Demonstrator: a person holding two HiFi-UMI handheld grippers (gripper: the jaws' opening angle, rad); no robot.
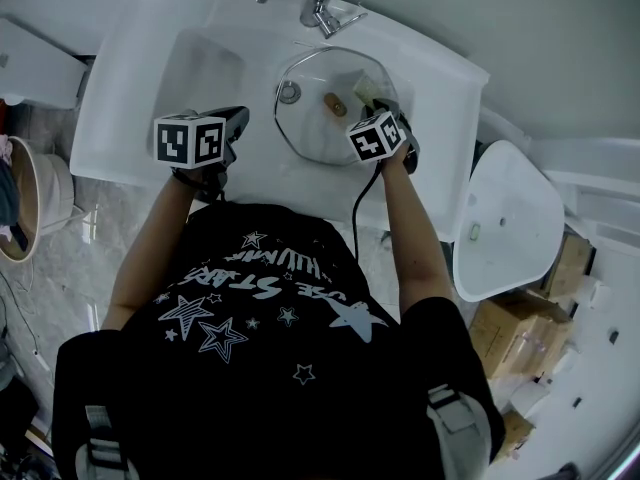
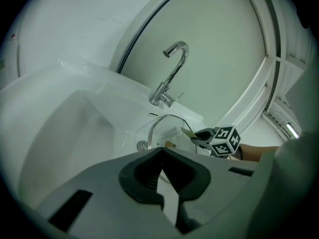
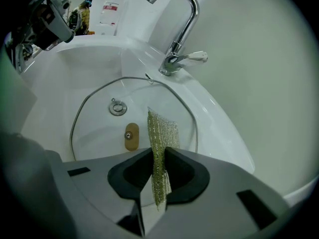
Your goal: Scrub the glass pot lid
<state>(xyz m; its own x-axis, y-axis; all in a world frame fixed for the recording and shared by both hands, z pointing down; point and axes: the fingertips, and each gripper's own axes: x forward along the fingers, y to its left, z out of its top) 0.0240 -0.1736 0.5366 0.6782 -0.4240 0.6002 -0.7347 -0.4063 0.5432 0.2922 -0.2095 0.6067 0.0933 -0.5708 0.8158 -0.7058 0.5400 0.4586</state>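
1. The round glass pot lid point(image 1: 312, 133) lies knob-up in the white ceramic sink point(image 1: 120, 88). Its tan wooden knob point(image 3: 131, 136) is near the centre, and the chrome tap point(image 1: 318, 8) stands at its 12 o'clock.
2. The right gripper point(image 3: 159, 159) is clenched on a yellow-green mesh scouring pad point(image 3: 162, 128), held edge-on over the lid's 3 o'clock side. Whether the pad touches the glass is unclear.
3. The left gripper point(image 2: 160, 153) has its jaws pressed together on nothing (no tool in it). It hovers at the lid's 9 o'clock, apart from the rim.
4. Scrubbing seems about to begin. The next move likely calls for laying the pad flat and rubbing across the glass, with the loose lid steadied.
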